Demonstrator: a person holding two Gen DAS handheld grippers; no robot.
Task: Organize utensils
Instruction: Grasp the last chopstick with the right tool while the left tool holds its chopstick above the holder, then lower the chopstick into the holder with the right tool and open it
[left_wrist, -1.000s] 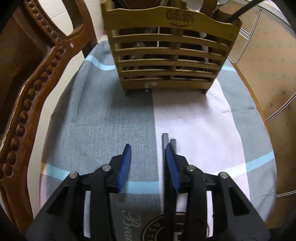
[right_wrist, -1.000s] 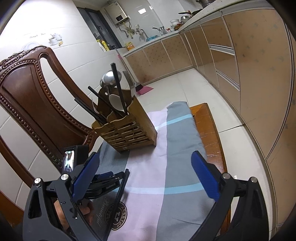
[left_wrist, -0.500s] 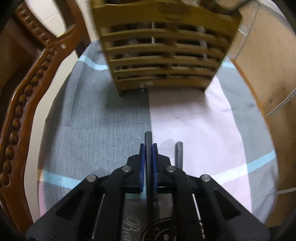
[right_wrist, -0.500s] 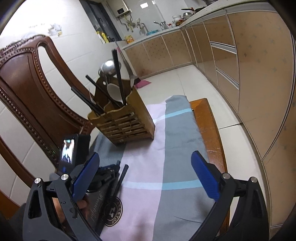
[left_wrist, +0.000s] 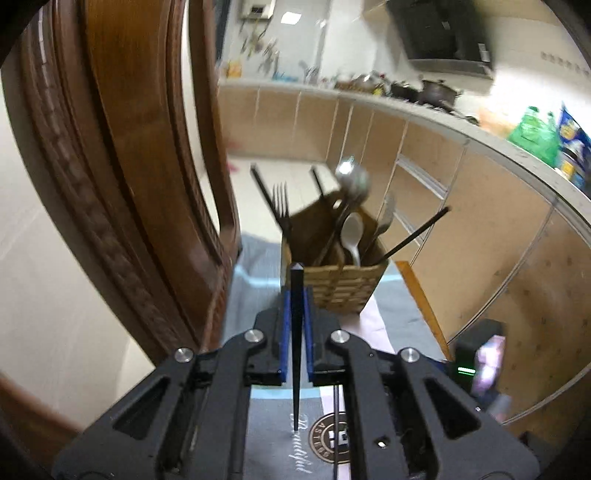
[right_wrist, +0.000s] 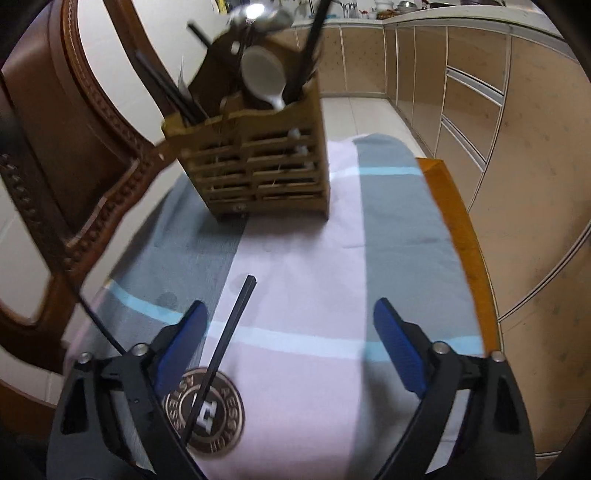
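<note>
1. The left gripper (left_wrist: 295, 325) is clenched on a black chopstick (left_wrist: 296, 332); its blue pads (left_wrist: 283, 332) press the stick from both sides, with the square end poking out past the fingertips and the thin end trailing back between the arms.
2. Straight beyond that held chopstick stands the wooden utensil holder (left_wrist: 343, 288), well ahead of the fingertips, on the striped cloth (left_wrist: 255, 280). It holds a black fork (left_wrist: 281, 206), a metal ladle (left_wrist: 351, 177), a white spoon (left_wrist: 352, 232) and more black chopsticks (left_wrist: 413, 232).
3. The right gripper (right_wrist: 291, 347) is closing, jaws wide apart, and nothing is pressed between its pads (right_wrist: 399, 354).
4. A second black chopstick (right_wrist: 225, 343) lies flat on the cloth (right_wrist: 295, 288) just inside the right gripper's left pad, not touched by it as far as can be seen. It slants up and to the right, with its lower end across a round printed emblem (right_wrist: 207, 410).
5. Farther ahead of the right gripper, the same holder (right_wrist: 255, 162) stands on the cloth, near the back of the wooden tabletop (right_wrist: 461, 236).
6. A carved wooden chair (right_wrist: 74, 155) stands to the left of the tabletop, and kitchen cabinets (right_wrist: 498, 110) run along the right.
</note>
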